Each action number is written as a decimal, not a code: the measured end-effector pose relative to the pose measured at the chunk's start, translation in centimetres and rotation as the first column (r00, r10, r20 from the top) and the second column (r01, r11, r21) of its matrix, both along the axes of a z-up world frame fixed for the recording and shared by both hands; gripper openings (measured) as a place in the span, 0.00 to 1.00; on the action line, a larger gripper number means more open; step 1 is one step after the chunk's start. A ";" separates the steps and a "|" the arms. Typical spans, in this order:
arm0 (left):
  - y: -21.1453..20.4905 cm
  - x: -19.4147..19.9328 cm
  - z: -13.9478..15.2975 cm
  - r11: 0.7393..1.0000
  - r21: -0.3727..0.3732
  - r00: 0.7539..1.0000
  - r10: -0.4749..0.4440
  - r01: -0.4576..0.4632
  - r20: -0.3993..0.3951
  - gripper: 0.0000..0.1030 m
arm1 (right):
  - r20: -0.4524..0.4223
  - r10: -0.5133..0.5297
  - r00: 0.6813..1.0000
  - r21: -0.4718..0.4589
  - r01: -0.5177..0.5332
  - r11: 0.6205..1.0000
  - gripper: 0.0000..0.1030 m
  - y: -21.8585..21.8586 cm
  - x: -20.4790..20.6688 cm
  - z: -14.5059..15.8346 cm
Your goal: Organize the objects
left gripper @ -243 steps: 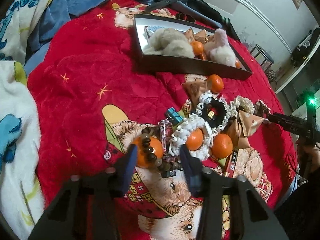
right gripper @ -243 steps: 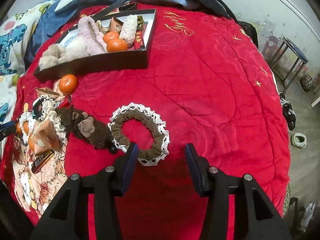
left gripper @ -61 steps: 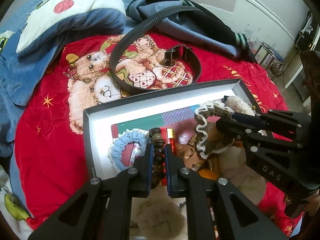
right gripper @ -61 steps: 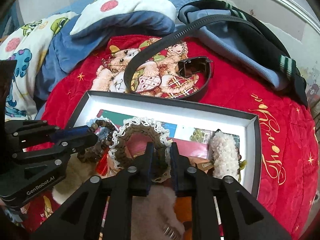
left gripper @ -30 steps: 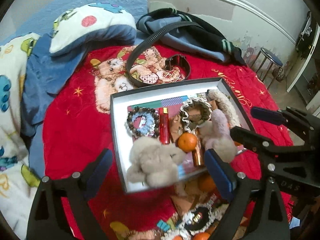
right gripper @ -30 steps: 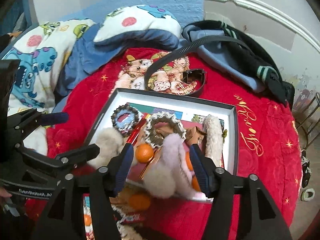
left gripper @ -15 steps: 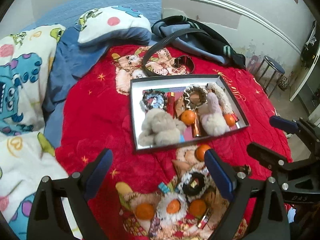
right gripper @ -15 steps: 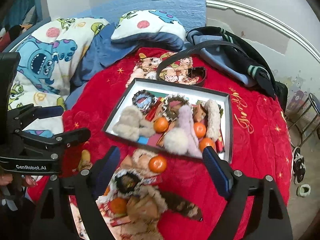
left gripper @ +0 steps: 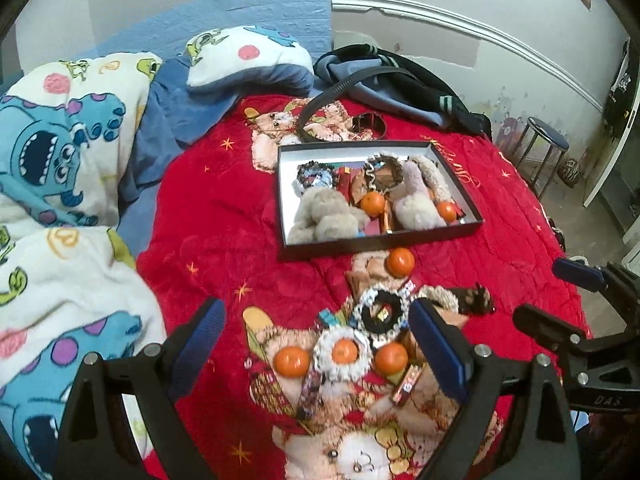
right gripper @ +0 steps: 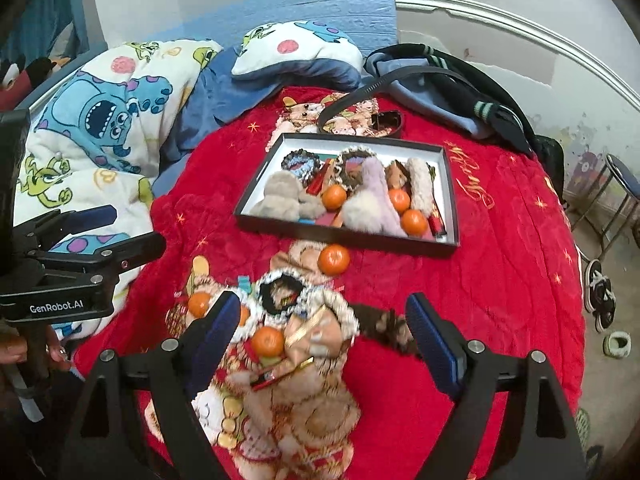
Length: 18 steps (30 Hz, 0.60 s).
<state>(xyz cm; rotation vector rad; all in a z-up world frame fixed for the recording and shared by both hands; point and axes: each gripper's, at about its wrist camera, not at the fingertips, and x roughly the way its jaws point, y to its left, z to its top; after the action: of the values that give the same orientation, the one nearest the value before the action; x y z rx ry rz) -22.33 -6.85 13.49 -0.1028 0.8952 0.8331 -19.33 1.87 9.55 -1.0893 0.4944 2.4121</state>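
Both tools spread wide, empty, above the bed.
Left tool [left gripper: 316,328] and right tool [right gripper: 322,322] hang over loose tangerines and scrunchies; the filled box [left gripper: 460,184] lies beyond on the red blanket [left gripper: 216,216].

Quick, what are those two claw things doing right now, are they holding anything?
Left gripper: open wide, holding nothing.
Right gripper: open wide, holding nothing.

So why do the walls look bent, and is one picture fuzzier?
Left wrist view: fisheye lens bows the wall moulding, corners go black, focus fairly crisp. Right wrist view: same bending, but the pile of trinkets near the fingers is smeared, probably by motion.
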 end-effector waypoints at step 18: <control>-5.0 -4.9 -4.3 0.999 0.027 0.999 0.041 -0.042 0.003 0.91 | -0.088 -0.142 0.986 0.004 0.143 0.990 0.82 -6.0 5.5 -1.4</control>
<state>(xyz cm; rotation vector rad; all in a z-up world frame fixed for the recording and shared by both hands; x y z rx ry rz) -27.23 -11.86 9.24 -0.0987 0.8821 0.8835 -13.87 -4.09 8.15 -0.9147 0.5682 2.3409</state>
